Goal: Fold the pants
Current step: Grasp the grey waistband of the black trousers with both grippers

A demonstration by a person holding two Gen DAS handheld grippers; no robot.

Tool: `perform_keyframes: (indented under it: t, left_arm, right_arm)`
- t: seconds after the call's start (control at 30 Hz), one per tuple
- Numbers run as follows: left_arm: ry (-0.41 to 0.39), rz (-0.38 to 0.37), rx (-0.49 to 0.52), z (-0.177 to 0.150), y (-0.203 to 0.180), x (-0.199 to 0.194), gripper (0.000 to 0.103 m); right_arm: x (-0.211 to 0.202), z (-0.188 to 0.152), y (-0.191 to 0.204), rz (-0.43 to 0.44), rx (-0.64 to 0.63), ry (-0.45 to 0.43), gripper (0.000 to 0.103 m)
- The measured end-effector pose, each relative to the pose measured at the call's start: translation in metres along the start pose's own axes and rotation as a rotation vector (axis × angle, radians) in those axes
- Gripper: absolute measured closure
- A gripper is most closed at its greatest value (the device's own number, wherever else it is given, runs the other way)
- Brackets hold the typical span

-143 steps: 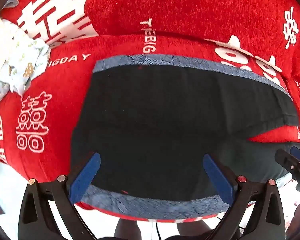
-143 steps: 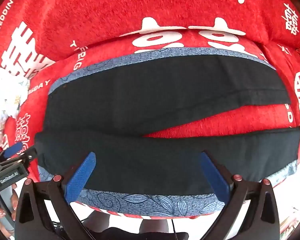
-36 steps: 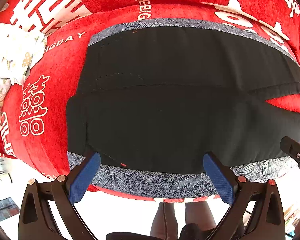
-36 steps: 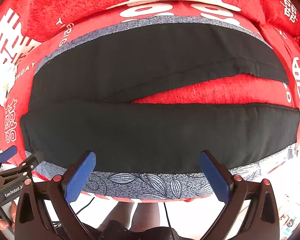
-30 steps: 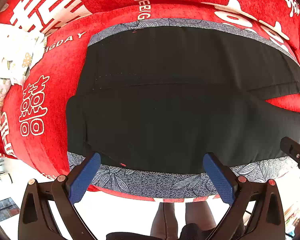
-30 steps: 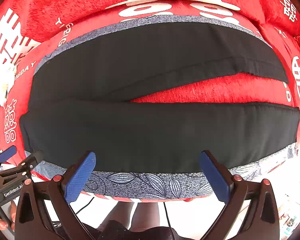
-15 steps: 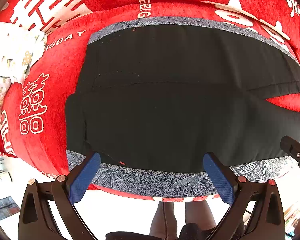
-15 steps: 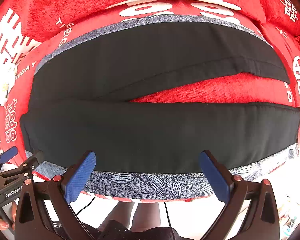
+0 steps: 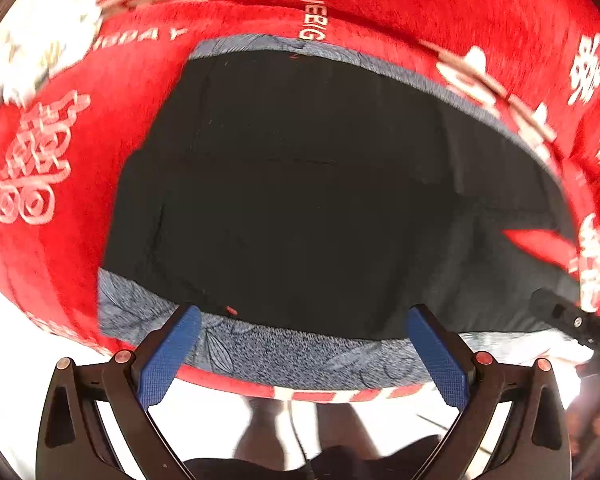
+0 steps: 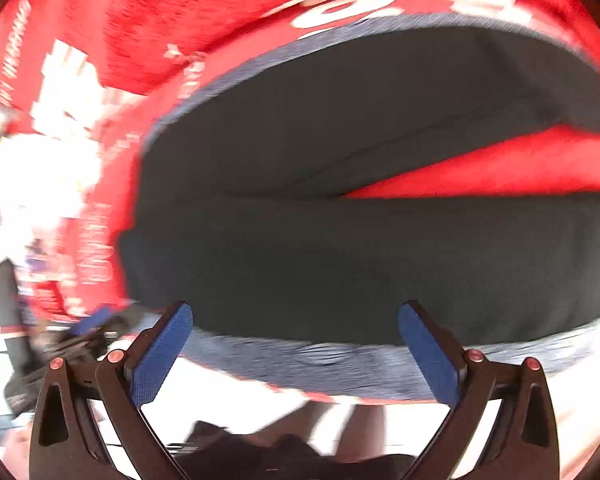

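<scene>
The left gripper [image 9: 300, 352] has its blue-padded fingers [image 9: 168, 354] spread wide apart with nothing between them; they hover just off the near edge of the pants [image 9: 320, 200], over the grey leaf-patterned cloth [image 9: 284, 350] that lies under the pants. The right gripper [image 10: 296, 350] is spread just as wide and also holds nothing, its fingers [image 10: 430, 356] poised at the near hem of the pants [image 10: 340, 264].

The pants are black and lie flat on the grey cloth. From the left wrist view the waist end sits toward the left of the pants, and the two legs run off to the right. From the right wrist view the legs part in a narrow wedge, with red blanket [image 10: 500, 168] showing between them to the right of the crotch. A strip of the grey cloth [image 10: 340, 364] shows along the near side of the pants and another strip along the far side.

Around the pants on every side is a red plush blanket [image 9: 80, 184] with white characters and lettering. A pale, patterned piece of fabric [image 9: 32, 52] lies beyond the pants to the far left, well apart from them. In the left wrist view, the tip of the right gripper [image 9: 572, 322] shows at the right end of the pants. Below the near edge of the pants, a person's legs [image 9: 268, 424] appear, blurred.
</scene>
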State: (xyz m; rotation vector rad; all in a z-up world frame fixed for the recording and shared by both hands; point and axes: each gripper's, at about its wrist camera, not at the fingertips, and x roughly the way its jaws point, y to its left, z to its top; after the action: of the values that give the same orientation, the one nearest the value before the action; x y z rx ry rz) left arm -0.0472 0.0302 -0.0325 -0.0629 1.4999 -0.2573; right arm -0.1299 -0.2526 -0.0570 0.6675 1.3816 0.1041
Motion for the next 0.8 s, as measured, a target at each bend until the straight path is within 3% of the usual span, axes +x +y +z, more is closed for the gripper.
perform_keyframes:
  t: [0.03, 0.07, 0.1, 0.2, 0.4, 0.6, 0.8]
  left_arm:
    - [0.000, -0.039, -0.019, -0.002, 0.009, -0.001, 0.000]
    - [0.001, -0.068, -0.031, -0.005, 0.015, -0.002, 0.000]
    - [0.003, -0.096, -0.043, -0.008, 0.024, -0.002, 0.000]
    - [0.003, -0.166, -0.073, -0.018, 0.049, -0.004, 0.000]
    - [0.000, -0.198, -0.137, -0.039, 0.092, 0.010, 0.000]
    - [0.035, -0.282, -0.210, -0.054, 0.115, 0.028, 0.000]
    - [0.041, -0.337, -0.241, -0.060, 0.126, 0.034, 0.000]
  right_arm:
    - [0.004, -0.005, -0.002, 0.080, 0.020, 0.008, 0.012]
    - [0.011, -0.010, -0.002, 0.164, 0.044, 0.027, 0.030]
    - [0.021, -0.017, -0.004, 0.241, 0.073, 0.056, 0.036]
    - [0.055, -0.044, -0.006, 0.380, 0.153, 0.128, 0.037]
    - [0.117, -0.100, -0.016, 0.439, 0.243, 0.182, 0.037]
    - [0.137, -0.111, -0.015, 0.504, 0.276, 0.131, 0.037]
    - [0.147, -0.094, 0.010, 0.571, 0.250, 0.066, 0.037]
